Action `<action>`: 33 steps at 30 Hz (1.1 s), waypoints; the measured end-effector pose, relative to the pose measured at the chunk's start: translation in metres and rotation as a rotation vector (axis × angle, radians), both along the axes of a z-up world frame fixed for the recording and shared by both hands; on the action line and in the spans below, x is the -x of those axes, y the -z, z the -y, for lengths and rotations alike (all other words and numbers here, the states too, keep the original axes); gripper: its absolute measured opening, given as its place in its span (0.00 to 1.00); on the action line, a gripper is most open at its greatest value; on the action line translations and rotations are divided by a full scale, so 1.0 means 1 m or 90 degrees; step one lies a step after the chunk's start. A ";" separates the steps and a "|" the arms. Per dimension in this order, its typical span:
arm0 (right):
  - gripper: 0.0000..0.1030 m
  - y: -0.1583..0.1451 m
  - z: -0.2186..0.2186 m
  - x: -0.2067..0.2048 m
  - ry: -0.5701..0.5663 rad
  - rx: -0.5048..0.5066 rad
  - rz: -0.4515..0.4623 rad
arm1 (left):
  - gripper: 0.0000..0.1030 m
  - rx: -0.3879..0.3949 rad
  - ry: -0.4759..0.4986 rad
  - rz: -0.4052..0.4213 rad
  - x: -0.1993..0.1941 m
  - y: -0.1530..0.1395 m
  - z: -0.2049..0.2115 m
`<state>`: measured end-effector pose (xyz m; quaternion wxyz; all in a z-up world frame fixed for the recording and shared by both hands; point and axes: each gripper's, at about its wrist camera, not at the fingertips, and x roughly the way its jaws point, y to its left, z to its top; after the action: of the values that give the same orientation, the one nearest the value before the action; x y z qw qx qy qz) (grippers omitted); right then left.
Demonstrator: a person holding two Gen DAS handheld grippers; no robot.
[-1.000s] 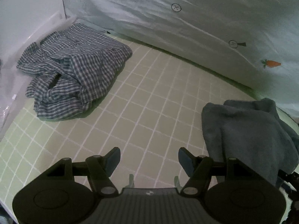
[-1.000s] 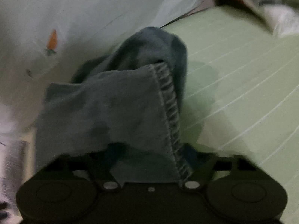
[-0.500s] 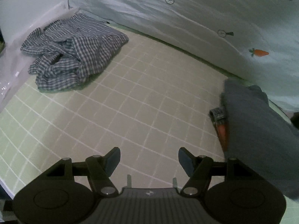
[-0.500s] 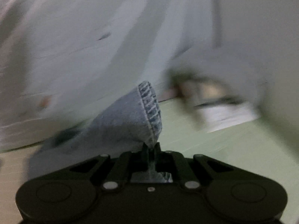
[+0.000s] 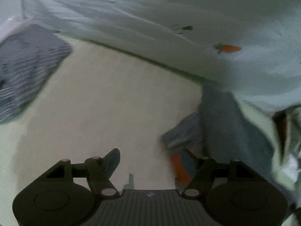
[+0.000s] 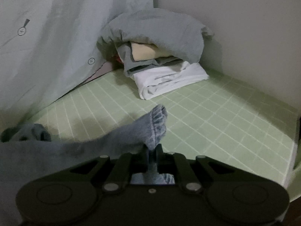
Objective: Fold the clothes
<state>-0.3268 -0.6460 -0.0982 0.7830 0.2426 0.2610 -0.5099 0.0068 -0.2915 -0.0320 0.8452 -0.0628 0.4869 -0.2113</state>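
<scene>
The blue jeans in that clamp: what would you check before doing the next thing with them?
1. Right gripper jaws shut on the jeans hem: ok.
2. Left gripper jaws open, holding nothing: ok.
3. Bare green mat ahead for laying the jeans down: ok.
4. Folded pile apart from the jeans: ok.
5. Checked shirt out of the way: ok.
6. Jeans untwisted: cannot tell, blurred.

In the right wrist view, the denim garment (image 6: pixel 131 131) lies on the gridded mat (image 6: pixel 216 116), trailing left from the right gripper (image 6: pixel 152 156), whose fingers pinch its hem. Behind it, a stack of folded clothes (image 6: pixel 169 79) sits in the far corner, under a bundled blanket (image 6: pixel 156 30). The curtain (image 6: pixel 56 47) hangs along the mat's left edge. In the left wrist view, the checked shirt (image 5: pixel 28 71) lies far left, the denim at right beside the left gripper (image 5: pixel 150 162).
</scene>
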 end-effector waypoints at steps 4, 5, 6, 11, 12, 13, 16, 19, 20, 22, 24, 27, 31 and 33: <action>0.07 0.007 0.019 -0.017 0.009 -0.013 0.000 | 0.70 0.039 0.006 -0.004 -0.040 -0.005 0.051; 0.07 0.006 0.022 -0.020 0.006 -0.015 -0.005 | 0.70 0.050 0.005 -0.005 -0.050 -0.006 0.063; 0.07 0.007 0.024 -0.024 -0.001 -0.013 -0.016 | 0.70 0.064 -0.001 -0.011 -0.061 -0.005 0.074; 0.08 0.012 0.029 -0.039 -0.034 0.002 -0.062 | 0.70 0.127 -0.037 -0.076 -0.114 0.014 0.123; 0.08 0.014 0.032 -0.040 -0.029 -0.006 -0.061 | 0.70 0.127 -0.032 -0.095 -0.122 0.020 0.131; 0.08 0.017 0.035 -0.041 -0.025 -0.014 -0.059 | 0.68 0.127 -0.028 -0.115 -0.129 0.027 0.140; 0.08 0.020 0.038 -0.043 -0.025 -0.016 -0.068 | 0.27 0.109 -0.001 -0.161 -0.138 0.044 0.159; 0.08 0.021 0.038 -0.041 -0.019 -0.021 -0.060 | 0.12 0.117 0.010 -0.144 -0.122 0.042 0.154; 0.08 0.020 0.038 -0.039 -0.015 -0.023 -0.055 | 0.11 0.119 0.013 -0.122 -0.113 0.035 0.149; 0.08 0.019 0.035 -0.034 -0.012 -0.021 -0.054 | 0.11 0.132 0.012 -0.076 -0.090 0.012 0.128; 0.08 0.018 0.029 -0.028 -0.016 -0.015 -0.061 | 0.11 0.144 0.010 -0.036 -0.058 -0.013 0.100; 0.08 0.018 0.018 -0.015 -0.026 -0.013 -0.070 | 0.10 0.142 -0.002 -0.017 0.003 -0.038 0.056; 0.07 0.027 0.001 0.003 -0.041 -0.026 -0.095 | 0.11 0.071 -0.018 -0.055 0.083 -0.025 0.005; 0.07 0.033 -0.007 0.010 -0.050 -0.037 -0.111 | 0.11 0.052 -0.047 -0.104 0.101 -0.007 -0.014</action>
<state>-0.3366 -0.6390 -0.1316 0.7694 0.2095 0.3519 -0.4902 -0.0945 -0.2773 -0.0251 0.8066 -0.1321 0.5427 -0.1935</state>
